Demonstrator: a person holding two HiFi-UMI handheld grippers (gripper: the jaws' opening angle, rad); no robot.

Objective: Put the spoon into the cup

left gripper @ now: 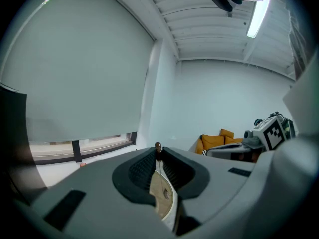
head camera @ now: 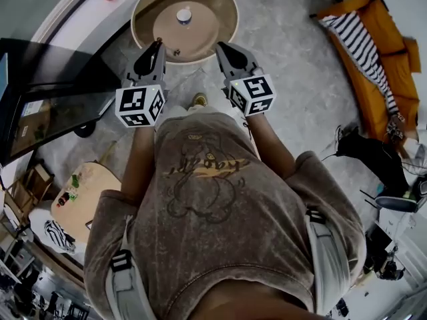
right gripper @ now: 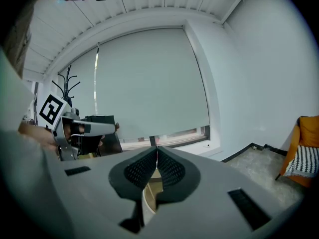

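1. At the far left stands a dark screen (head camera: 53, 105). Below it in the head view is a low table (head camera: 87, 192) of pale wood with small things on it, too small to tell. The floor (head camera: 280, 59) is mottled grey.
2. The left tongs (left gripper: 157, 153) are clenched on the spoon (left gripper: 158, 146). Only a thin stem shows between the ribbed pads, with a small brown knob sticking up just past the tips. Its bowl is not in sight. In the head view these tongs point up the frame, with their tips at the near rim of the worktop.
3. The round worktop (head camera: 203, 32) is tan with a paler rim. The cup (head camera: 184, 15) stands upright near its middle, well apart from both tongs and beyond their tips, on a line between them. The spoon is not in the cup. A dark speck (head camera: 177, 52) lies nearer the rim, too small to tell what it is.
4. The right tongs (right gripper: 157, 149) are clenched too, their tips meeting with nothing between them. They are held beside the left tongs, pointing the same way, with their tips also at the worktop's near rim. Each gripper view shows the other tongs alongside.
5. At the far right is an orange sofa (head camera: 390, 52), with a striped cloth (head camera: 353, 39) draped over its near end.
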